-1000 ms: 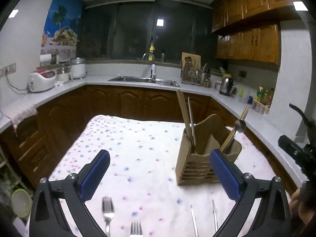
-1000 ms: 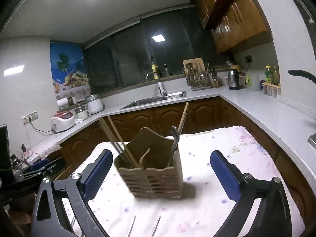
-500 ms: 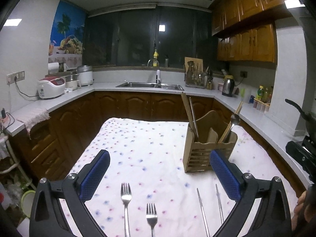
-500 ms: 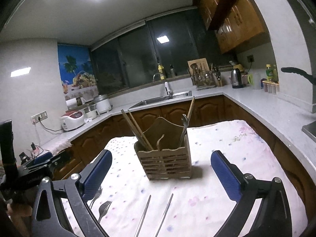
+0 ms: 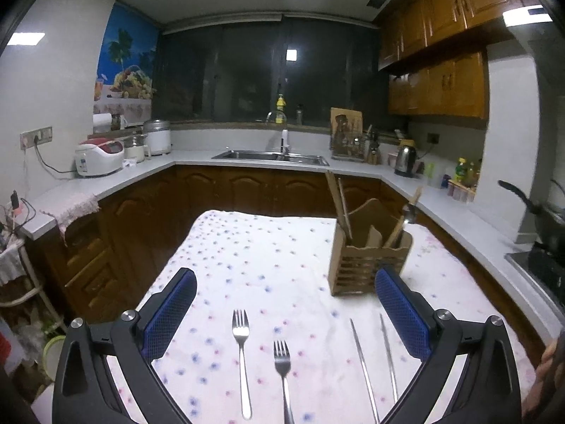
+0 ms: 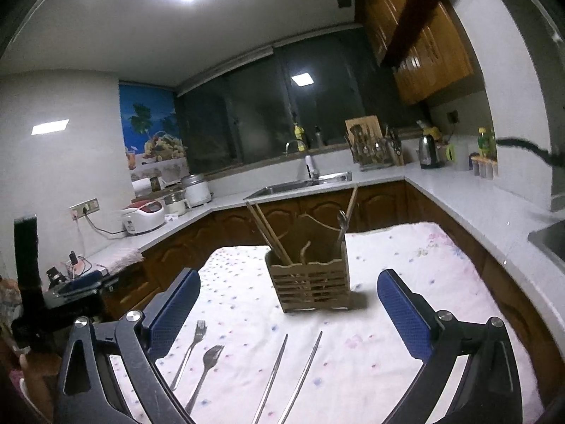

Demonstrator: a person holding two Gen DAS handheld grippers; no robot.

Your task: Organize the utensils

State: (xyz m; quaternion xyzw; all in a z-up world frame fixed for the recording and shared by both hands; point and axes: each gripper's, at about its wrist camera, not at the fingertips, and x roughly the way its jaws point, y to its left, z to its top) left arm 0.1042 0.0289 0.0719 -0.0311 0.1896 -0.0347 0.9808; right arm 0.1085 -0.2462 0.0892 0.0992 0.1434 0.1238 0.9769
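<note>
A wooden slatted utensil holder (image 5: pixel 369 261) (image 6: pixel 310 282) stands on the flowered tablecloth (image 5: pixel 268 258), with wooden chopsticks (image 6: pixel 268 235) and a spoon (image 6: pixel 342 222) in it. Two forks (image 5: pixel 242 349) (image 5: pixel 282 371) lie on the cloth near me, also in the right wrist view (image 6: pixel 190 349) (image 6: pixel 208 364). Two metal chopsticks (image 5: pixel 363 364) (image 5: pixel 387 353) lie to their right (image 6: pixel 272 374) (image 6: pixel 303 367). My left gripper (image 5: pixel 282 304) is open and empty above the forks. My right gripper (image 6: pixel 287 304) is open and empty above the metal chopsticks.
Kitchen counters (image 5: pixel 106 180) wrap around the table, with a sink (image 5: pixel 272 156), rice cookers (image 5: pixel 99 157), a kettle (image 5: pixel 405 160) and a dish rack (image 5: pixel 348 141). A stove with a pan (image 5: pixel 543 233) is at the right. The table edge drops off at left (image 5: pixel 166 265).
Both grippers have pulled back from the holder, toward me. The forks and metal chopsticks now show more fully between the fingers. Nothing was grasped.
</note>
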